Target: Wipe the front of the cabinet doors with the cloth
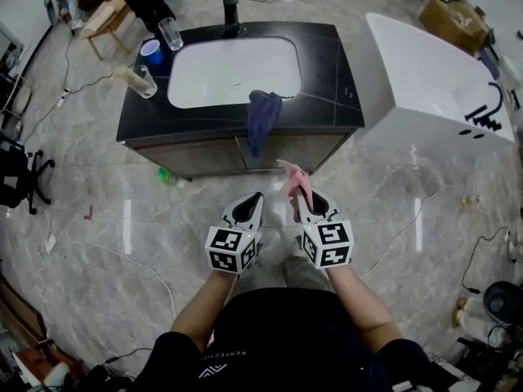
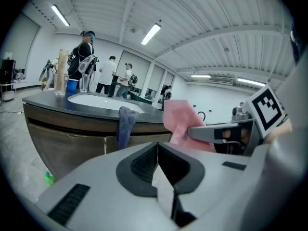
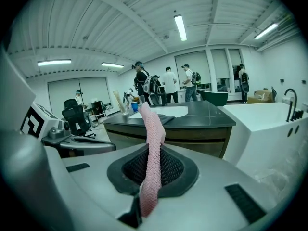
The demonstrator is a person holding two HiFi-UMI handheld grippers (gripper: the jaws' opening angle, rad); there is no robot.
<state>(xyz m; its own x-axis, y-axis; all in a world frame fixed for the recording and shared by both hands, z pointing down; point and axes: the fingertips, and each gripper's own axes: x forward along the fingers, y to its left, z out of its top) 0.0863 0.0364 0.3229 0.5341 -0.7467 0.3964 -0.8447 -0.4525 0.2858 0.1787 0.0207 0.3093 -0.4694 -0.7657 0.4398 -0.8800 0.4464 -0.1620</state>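
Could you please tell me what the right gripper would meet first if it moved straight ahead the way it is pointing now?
Probably the cabinet door front, beside the hanging blue cloth; the gap before it looks free. The pink cloth in the right gripper would likely touch first.

The head view looks steeply down on the cabinet (image 1: 196, 155), which both gripper views face from low, nearby.

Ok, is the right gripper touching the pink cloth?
Touching. The right gripper view shows the right gripper with its jaws shut on the cloth, which stands up from between them.
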